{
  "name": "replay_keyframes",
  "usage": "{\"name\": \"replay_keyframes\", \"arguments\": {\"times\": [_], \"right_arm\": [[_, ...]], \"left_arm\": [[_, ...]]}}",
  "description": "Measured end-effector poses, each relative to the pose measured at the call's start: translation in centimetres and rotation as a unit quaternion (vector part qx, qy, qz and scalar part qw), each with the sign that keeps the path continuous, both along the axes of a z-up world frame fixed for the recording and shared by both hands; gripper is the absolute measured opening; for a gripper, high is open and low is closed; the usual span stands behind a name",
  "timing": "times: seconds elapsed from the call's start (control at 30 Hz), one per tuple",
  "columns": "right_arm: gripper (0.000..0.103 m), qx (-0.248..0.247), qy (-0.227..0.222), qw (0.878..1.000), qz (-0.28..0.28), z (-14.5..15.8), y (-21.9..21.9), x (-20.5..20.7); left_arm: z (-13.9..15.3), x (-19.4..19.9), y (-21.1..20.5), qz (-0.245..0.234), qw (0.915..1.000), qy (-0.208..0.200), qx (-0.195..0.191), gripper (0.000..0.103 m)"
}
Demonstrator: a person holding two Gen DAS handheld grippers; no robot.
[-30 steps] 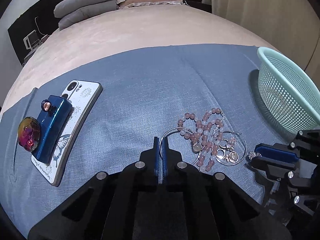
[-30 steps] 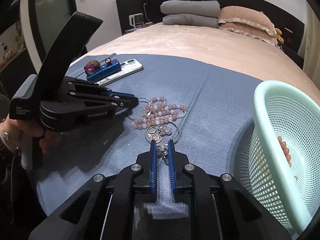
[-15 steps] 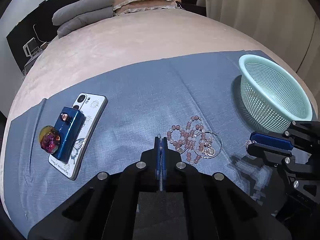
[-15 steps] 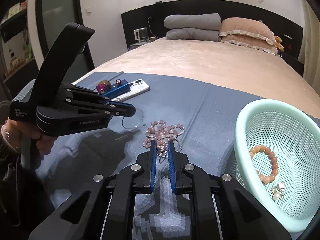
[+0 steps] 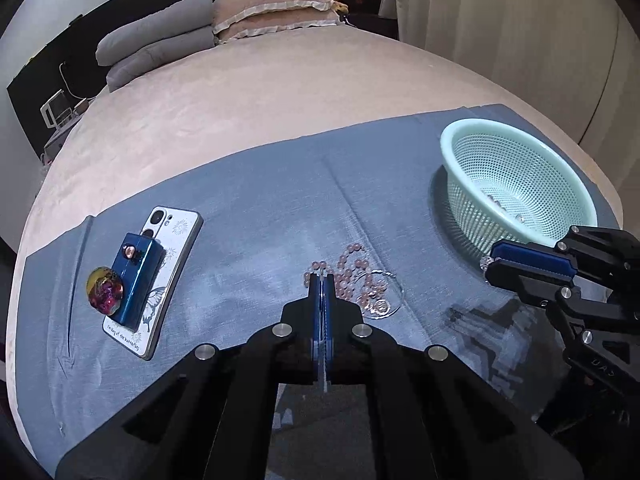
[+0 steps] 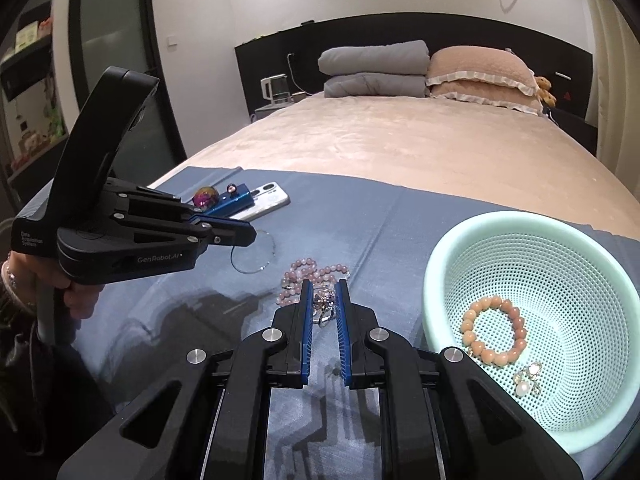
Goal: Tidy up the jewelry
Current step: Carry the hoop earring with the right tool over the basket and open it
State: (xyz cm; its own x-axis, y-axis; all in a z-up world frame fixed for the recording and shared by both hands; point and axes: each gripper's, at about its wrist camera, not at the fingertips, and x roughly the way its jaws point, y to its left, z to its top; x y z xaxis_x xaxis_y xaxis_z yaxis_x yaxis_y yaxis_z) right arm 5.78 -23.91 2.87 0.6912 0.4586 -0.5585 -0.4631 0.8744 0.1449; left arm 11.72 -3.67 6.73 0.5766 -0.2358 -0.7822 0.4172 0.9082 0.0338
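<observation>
partly done: the orange bracelet point(image 6: 493, 330) and an earring point(image 6: 527, 378) lie in the basket point(image 6: 448, 248). left tool point(image 6: 236, 236) clenched on a thin hoop point(image 6: 253, 254); right tool point(image 6: 323, 304) grips a small charm point(image 6: 323, 307); pink beads point(image 6: 308, 276) remain at 12 o'clock.

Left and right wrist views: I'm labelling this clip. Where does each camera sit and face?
Left wrist: behind the left gripper, facing up the bed; shut jaws pinch a wire hoop; right gripper at right.
Right wrist: behind the right gripper, jaws clamping a sparkly charm, facing the headboard; left gripper and hand at left.
Shared: pink beads, phone, basket.
</observation>
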Motion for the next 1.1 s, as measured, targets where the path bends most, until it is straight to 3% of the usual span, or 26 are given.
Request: {"name": "replay_keyframes", "arguments": {"times": [0.23,0.6,0.87,1.1], "right_arm": [[0.011,0.023,-0.020,0.999,-0.036,1.3,-3.2,-0.6],[0.011,0.044,-0.016,0.993,-0.110,1.7,-9.6,-0.7],[0.011,0.036,0.000,0.989,-0.141,0.7,-12.4,-0.8],[0.011,0.019,0.013,0.989,-0.144,0.0,-12.5,-0.5]], "left_arm": [[2.9,-1.2,-3.8,-0.045,0.9985,-0.019,-0.025,0.002],[4.2,-1.5,-10.2,-0.116,0.9915,-0.024,-0.053,0.002],[3.0,-1.0,-14.1,-0.154,0.9857,-0.003,-0.068,0.002],[0.9,-0.5,-15.7,-0.161,0.9859,0.015,-0.041,0.002]]}}
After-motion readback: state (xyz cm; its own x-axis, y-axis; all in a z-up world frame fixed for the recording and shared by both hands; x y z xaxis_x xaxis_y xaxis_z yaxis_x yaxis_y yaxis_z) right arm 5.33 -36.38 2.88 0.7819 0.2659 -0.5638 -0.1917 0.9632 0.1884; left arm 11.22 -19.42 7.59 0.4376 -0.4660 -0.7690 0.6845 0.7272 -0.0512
